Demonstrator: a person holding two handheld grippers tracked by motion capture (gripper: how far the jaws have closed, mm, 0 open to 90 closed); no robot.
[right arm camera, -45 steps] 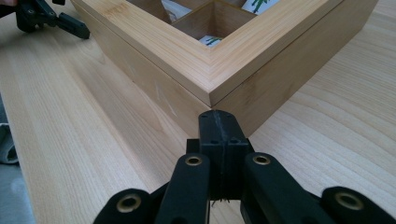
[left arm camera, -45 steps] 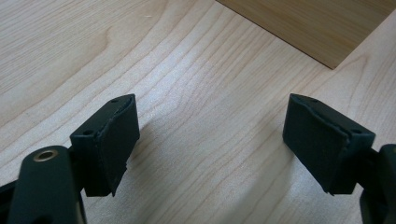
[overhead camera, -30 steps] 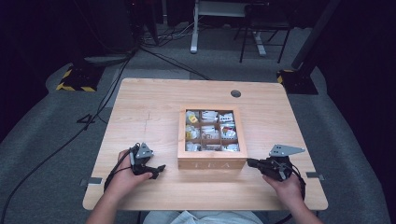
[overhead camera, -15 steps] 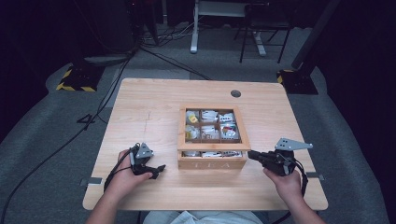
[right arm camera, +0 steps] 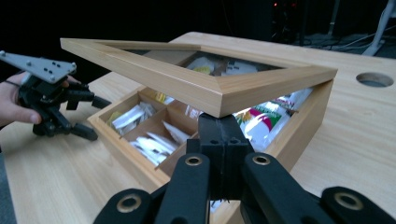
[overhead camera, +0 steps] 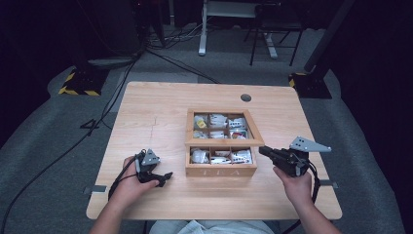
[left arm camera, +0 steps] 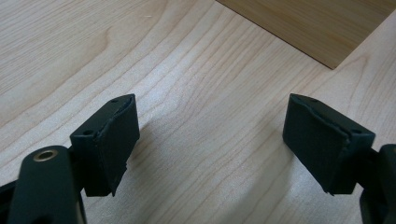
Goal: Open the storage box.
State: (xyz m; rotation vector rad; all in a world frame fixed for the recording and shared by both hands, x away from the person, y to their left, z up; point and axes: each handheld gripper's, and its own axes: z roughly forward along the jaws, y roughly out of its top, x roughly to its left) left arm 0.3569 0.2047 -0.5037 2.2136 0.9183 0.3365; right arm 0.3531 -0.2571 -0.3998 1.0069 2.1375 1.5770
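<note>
A wooden tea box [overhead camera: 221,170] marked TEA stands in the middle of the table, and its compartments hold several tea bags [overhead camera: 221,157]. Its glass-paned lid [overhead camera: 224,142] is tilted up at the front. My right gripper [overhead camera: 262,150] is shut, with its tips under the lid's front right edge. In the right gripper view the shut jaws [right arm camera: 219,126] sit beneath the raised lid frame [right arm camera: 187,84], with tea bags [right arm camera: 144,140] below. My left gripper [overhead camera: 165,176] rests open on the table left of the box, holding nothing. The left gripper view has the open gripper [left arm camera: 212,140] over bare wood near the box [left arm camera: 317,23].
A round cable hole [overhead camera: 246,97] lies in the table behind the box. The table's front edge [overhead camera: 209,214] is close to both hands. Cables, a yellow-and-black striped base [overhead camera: 78,83] and stand legs [overhead camera: 272,46] are on the floor beyond the table.
My right gripper has moved left to the box's front right corner. The lid's front edge has risen from closed to tilted up. The left gripper has stayed put.
</note>
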